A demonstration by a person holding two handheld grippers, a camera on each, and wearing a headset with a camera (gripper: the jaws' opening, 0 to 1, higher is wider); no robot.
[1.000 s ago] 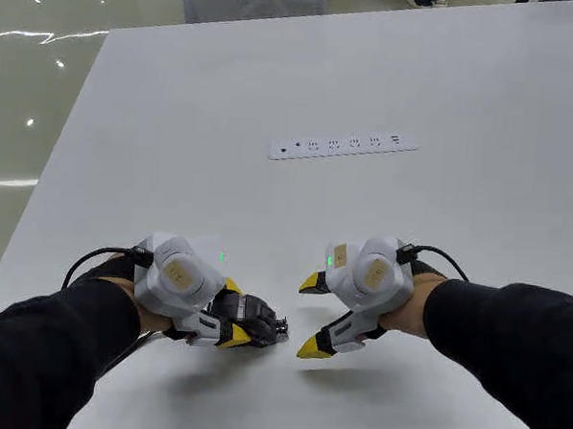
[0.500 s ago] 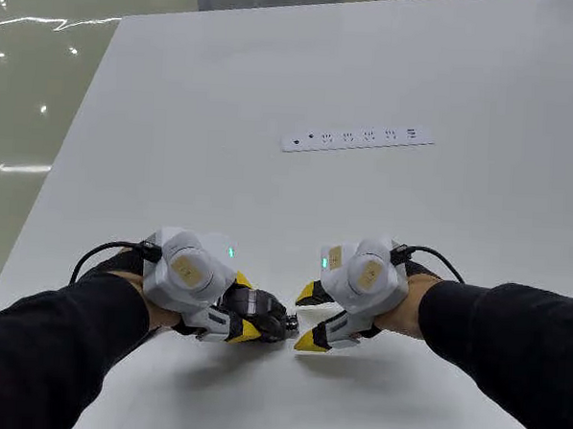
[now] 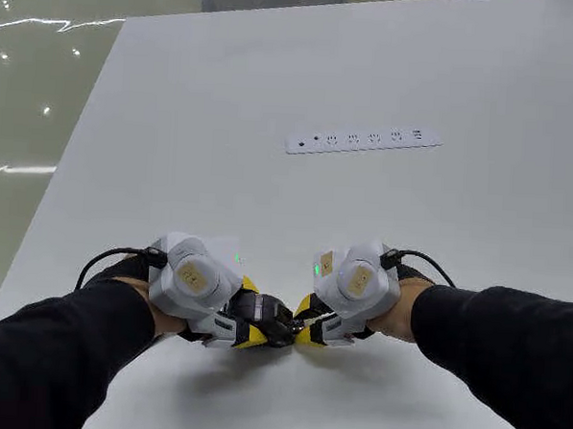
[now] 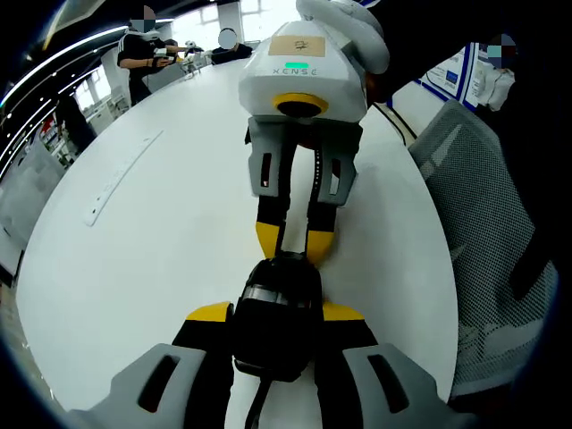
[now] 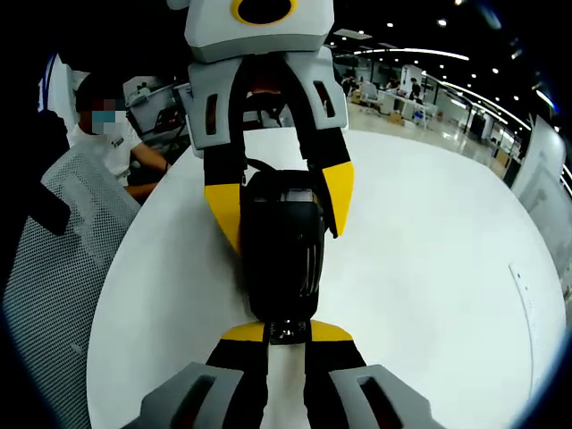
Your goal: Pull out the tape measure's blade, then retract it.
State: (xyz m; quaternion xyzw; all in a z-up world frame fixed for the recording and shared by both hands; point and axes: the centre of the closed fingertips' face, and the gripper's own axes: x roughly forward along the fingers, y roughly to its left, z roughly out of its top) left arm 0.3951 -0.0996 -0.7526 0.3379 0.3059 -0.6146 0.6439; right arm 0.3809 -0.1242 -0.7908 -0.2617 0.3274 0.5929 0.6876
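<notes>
Left tool (image 3: 252, 312) tight around tape measure (image 5: 281, 241), right tool (image 3: 306, 320) tight on its blade tip (image 5: 288, 332).

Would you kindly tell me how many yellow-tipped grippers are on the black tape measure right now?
2. The left gripper clamps the black tape measure by its body from the left. The right gripper closes on its front end from the right.

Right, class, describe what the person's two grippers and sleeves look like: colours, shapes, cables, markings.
Both the left gripper and the right gripper have a rounded white housing with a tan square label, a small green light, and grey-and-black jaws ending in yellow tips. A black cable leaves each housing. The person wears long black sleeves.
</notes>
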